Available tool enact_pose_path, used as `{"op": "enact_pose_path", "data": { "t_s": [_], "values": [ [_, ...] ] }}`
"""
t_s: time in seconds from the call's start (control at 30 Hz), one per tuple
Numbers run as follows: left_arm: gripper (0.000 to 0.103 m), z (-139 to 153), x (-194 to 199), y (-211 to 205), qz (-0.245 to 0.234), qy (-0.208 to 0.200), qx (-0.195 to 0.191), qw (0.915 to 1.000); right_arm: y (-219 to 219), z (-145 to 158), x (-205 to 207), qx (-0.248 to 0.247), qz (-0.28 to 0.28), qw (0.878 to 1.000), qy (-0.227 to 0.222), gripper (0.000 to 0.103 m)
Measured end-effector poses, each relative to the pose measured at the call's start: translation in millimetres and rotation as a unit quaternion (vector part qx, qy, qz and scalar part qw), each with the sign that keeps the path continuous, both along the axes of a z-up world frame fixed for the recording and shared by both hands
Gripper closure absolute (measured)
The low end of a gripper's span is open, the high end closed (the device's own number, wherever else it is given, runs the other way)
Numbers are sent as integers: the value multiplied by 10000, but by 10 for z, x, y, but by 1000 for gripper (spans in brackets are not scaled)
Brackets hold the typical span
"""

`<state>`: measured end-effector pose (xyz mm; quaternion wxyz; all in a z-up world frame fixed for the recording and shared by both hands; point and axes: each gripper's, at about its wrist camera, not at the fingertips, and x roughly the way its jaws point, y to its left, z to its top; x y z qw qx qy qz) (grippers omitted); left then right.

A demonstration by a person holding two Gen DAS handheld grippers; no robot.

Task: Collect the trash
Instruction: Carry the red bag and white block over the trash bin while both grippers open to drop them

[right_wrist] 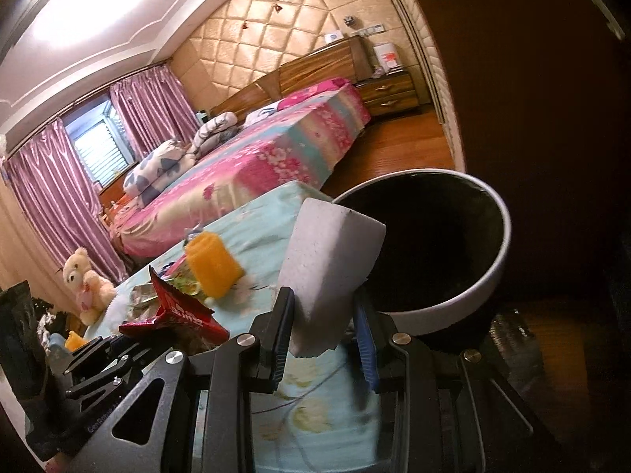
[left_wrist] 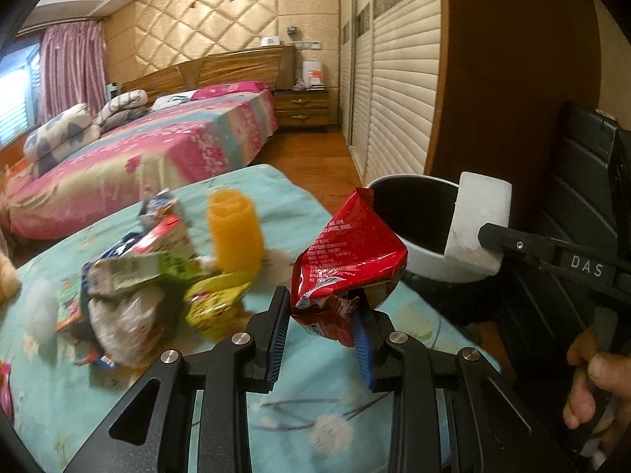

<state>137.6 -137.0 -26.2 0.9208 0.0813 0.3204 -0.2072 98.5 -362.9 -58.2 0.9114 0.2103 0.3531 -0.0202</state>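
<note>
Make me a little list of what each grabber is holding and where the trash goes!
left gripper: shut on red snack wrapper
right gripper: shut on white foam block
trash bin: white outside, dark inside, past the table edge
foam block position: at the bin's rim
still on table: orange cup, crumpled wrappers

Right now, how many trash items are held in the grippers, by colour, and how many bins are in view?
Red, a snack wrapper in the left gripper: 1
White, a foam block in the right gripper: 1
White bin with black liner: 1
Total: 2 held items, 1 bin
</note>
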Motion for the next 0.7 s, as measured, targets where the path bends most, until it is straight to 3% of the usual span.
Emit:
{"op": "enact_pose_path", "data": {
  "t_s": [0.7],
  "values": [
    [74, -41, 586, -704, -511, 155, 76, 9985, -555, -77, 211, -140, -303, 9988, 353, 72]
  ]
}}
